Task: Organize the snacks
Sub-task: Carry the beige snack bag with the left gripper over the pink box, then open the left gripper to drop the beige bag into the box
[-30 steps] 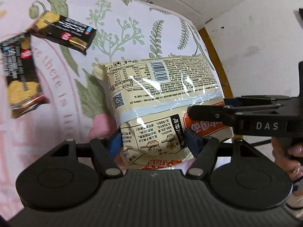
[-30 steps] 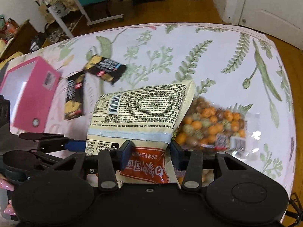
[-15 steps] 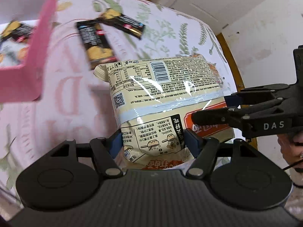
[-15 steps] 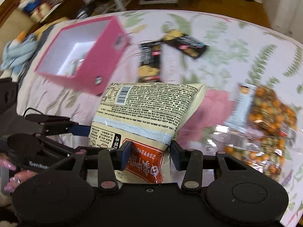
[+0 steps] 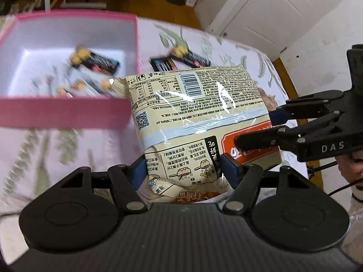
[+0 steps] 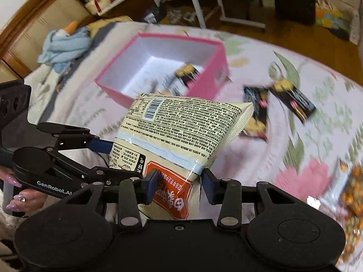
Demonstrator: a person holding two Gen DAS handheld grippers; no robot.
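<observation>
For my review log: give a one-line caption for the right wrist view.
Both grippers, left gripper and right gripper, hold a cream plastic noodle bag near an open pink box on a floral tablecloth.

Bright, even light — blurred, fisheye-bent edges — glare on wrapper (image 5: pixel 190 104)

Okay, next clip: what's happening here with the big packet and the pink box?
A person holds a large cream plastic noodle packet in the air with both handheld grippers: the left gripper clamps its lower edge, and the right gripper, whose jaws have just been closing, clamps the orange-printed corner. Beyond it on the floral tablecloth stands an open pink box with dark snack bars inside; two more bars lie outside.
</observation>
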